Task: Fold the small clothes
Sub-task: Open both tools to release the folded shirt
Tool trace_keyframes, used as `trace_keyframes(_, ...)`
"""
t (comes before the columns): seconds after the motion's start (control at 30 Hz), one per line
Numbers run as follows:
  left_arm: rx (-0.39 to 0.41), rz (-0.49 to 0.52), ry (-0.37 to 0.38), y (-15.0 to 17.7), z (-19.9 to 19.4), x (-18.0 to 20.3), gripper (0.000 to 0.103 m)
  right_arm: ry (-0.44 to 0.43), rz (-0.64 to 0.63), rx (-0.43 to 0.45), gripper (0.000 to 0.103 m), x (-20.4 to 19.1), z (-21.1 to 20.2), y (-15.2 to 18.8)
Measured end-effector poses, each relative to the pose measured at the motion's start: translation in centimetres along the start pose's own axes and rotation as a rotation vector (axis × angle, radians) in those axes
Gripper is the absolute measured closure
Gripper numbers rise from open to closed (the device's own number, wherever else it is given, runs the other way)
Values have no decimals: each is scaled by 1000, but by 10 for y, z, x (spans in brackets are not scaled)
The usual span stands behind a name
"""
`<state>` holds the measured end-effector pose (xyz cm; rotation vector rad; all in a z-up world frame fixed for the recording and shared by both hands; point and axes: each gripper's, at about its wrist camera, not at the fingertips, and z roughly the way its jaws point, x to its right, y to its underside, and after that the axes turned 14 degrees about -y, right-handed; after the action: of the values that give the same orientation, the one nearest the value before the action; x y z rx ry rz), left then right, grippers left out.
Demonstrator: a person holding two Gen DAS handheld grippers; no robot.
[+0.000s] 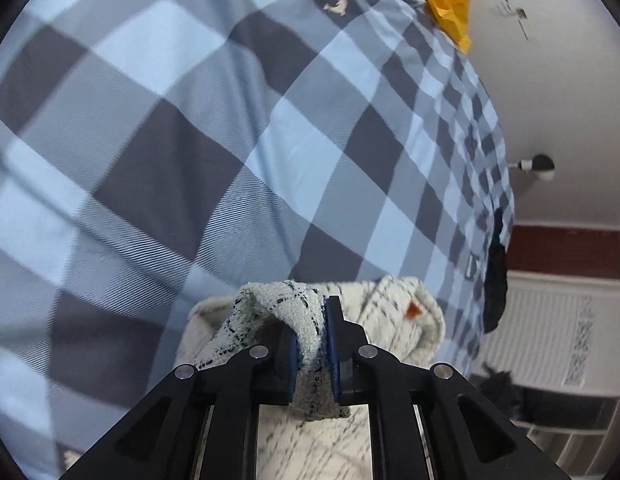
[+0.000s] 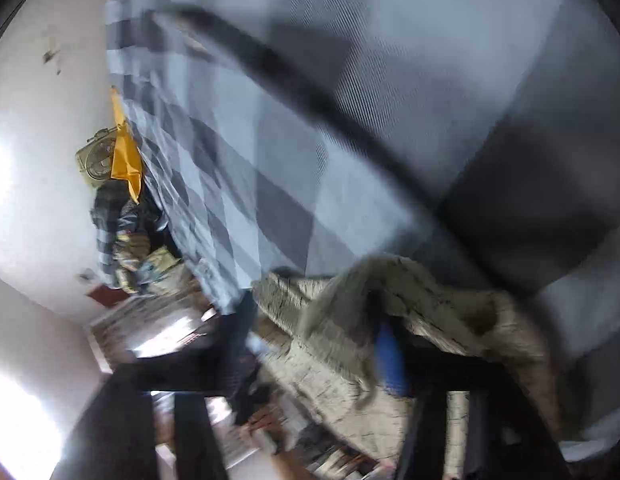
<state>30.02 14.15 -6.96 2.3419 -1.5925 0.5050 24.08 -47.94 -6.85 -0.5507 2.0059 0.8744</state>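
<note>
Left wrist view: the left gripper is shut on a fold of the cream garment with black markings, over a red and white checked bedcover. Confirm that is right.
Not quite. The bedcover is checked in blue and dark grey, not red and white, as the left wrist view shows. The rest holds: the left gripper is shut on a fold of the cream garment with black markings.

Left gripper (image 1: 311, 344) angled down, its 2 blue pads (image 1: 333, 350) nearly together and pinching a fold of the cream garment (image 1: 282, 304). Right gripper (image 2: 317, 356) also tilted down, jaws apart; the garment drapes over 1 finger (image 2: 389, 356), but that view is motion-blurred, so pad contact is probably none.
</note>
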Motion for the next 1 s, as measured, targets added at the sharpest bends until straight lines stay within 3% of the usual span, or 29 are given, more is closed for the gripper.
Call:
trace_keyframes(0.1, 28, 62, -25, 6, -30, 10, 89, 41, -98, 83, 34, -25, -41, 15)
trace_keyframes(0.13, 43, 80, -36, 8, -40, 13, 83, 54, -130, 98, 34, -31, -53, 21)
trace_keyframes(0.17, 77, 95, -56, 6, -51, 18, 50, 72, -165, 116, 34, -39, -64, 34)
trace_keyframes(0.2, 174, 102, -109, 6, -74, 23, 12, 95, -198, 128, 34, -44, -72, 47)
trace_keyframes(0.23, 240, 91, -136, 3, -88, 25, 2, 123, -235, 134, 34, -50, -76, 61)
trace_keyframes(0.3, 349, 70, -121, 0, -120, 27, 0, 152, -322, 116, 34, -59, -80, 98)
trace_keyframes(0.37, 379, 77, -126, 3, -137, 33, 0, 141, -376, 71, 34, -60, -75, 128)
trace_keyframes(0.43, 402, 109, -189, 13, -142, 41, 0, 139, -402, 41, 34, -59, -68, 148)
trace_keyframes(0.53, 402, 238, -309, 46, -131, 57, 0, 190, -469, 3, 34, -49, -55, 182)
trace_keyframes(0.6, 400, 306, -354, 76, -115, 63, 0, 267, -517, 37, 34, -44, -46, 186)
trace_keyframes(0.7, 376, 294, -346, 119, -91, 52, 0, 462, -566, 90, 34, -25, -32, 186)
trace_keyframes(0.73, 344, 288, -337, 132, -82, 46, 0, 522, -563, 81, 34, -16, -21, 183)
trace_keyframes(0.8, 308, 286, -341, 153, -46, 40, 0, 560, -561, 41, 34, -3, -1, 177)
trace_keyframes(0.93, 324, 411, -489, 183, -17, 48, 0, 664, -692, -33, 34, -2, 47, 176)
trace_keyframes(1.0, 371, 539, -557, 194, -9, 64, 0, 716, -767, -81, 34, -5, 74, 171)
